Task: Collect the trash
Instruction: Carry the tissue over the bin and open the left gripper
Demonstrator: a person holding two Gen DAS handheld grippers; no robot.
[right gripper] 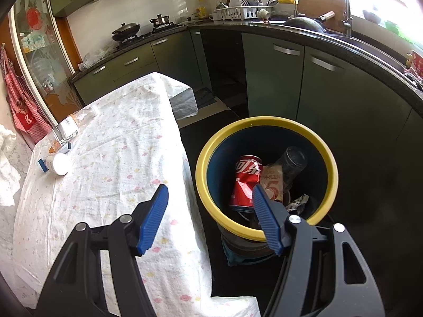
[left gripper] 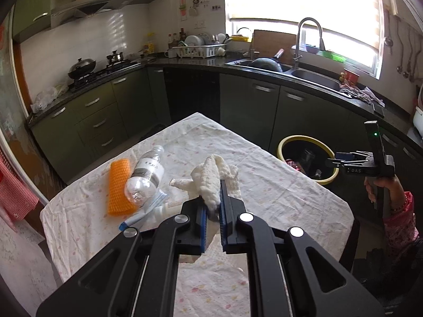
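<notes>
My left gripper point(left gripper: 211, 198) is shut on a crumpled white paper towel point(left gripper: 211, 177) and holds it above the cloth-covered table point(left gripper: 277, 198). A clear plastic bottle point(left gripper: 148, 174), an orange sponge cloth point(left gripper: 119, 187) and a small white tube with a blue wrapper point(left gripper: 156, 210) lie to its left. My right gripper point(right gripper: 210, 187) is open and empty, over the near rim of the yellow-rimmed trash bin point(right gripper: 267, 121). The bin holds a red cola can point(right gripper: 244, 179), a wrapper and a clear cup. In the left wrist view the right gripper point(left gripper: 335, 159) is at the bin point(left gripper: 304, 140).
The bin stands on the dark floor just right of the table edge. Green cabinets point(left gripper: 264, 111) and a black counter with a sink point(left gripper: 314, 76) run behind. A stove with a wok point(left gripper: 82, 66) is at the far left. A red checked apron point(right gripper: 21, 105) hangs left.
</notes>
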